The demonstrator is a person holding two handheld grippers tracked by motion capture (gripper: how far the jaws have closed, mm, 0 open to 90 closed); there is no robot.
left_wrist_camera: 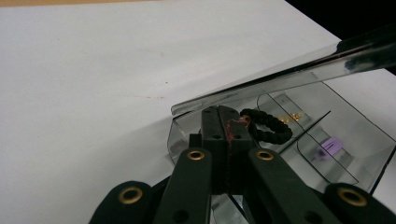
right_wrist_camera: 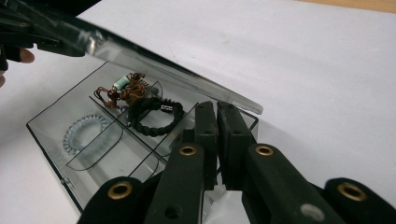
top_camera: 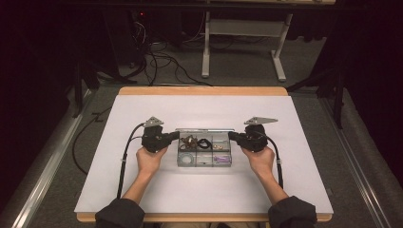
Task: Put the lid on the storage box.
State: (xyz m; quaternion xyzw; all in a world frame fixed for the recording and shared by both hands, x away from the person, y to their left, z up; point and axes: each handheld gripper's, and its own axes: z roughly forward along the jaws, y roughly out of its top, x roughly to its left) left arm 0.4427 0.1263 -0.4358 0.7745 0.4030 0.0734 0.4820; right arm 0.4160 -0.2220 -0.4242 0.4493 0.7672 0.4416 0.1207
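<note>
Left gripper [top_camera: 174,136]: my jaws are pressed together, tips at the left end of the box; in the left gripper view a small reddish bit shows at the tip seam, and I cannot tell whether it is pinched.
Right gripper [top_camera: 233,136]: my jaws are closed with a thin slit between them, nothing in it that I can make out; tips at the right end of the box.
Box [top_camera: 229,161]: clear plastic, divided into compartments, lying on the worktop between my two pairs of jaws, touching or nearly touching both.
Lid [left_wrist_camera: 261,84]: clear, raised at the far side, slanting above and beyond my left jaws; in the right gripper view it runs just past my right jaw tips.
Black band [right_wrist_camera: 154,115]: a braided loop in a middle compartment, just right of my left jaw tips, just left of my right ones.
Brown tangle [right_wrist_camera: 122,91]: beyond the black band from my right jaws, in the next compartment.
Clear coil [right_wrist_camera: 84,133]: well left of my right jaws, in a near compartment.
Purple piece [left_wrist_camera: 331,147]: far right of my left jaws.
Worktop [top_camera: 199,190]: covered in white, under everything.
Hands [top_camera: 149,160]: each wraps one gripper body, behind the jaws.
</note>
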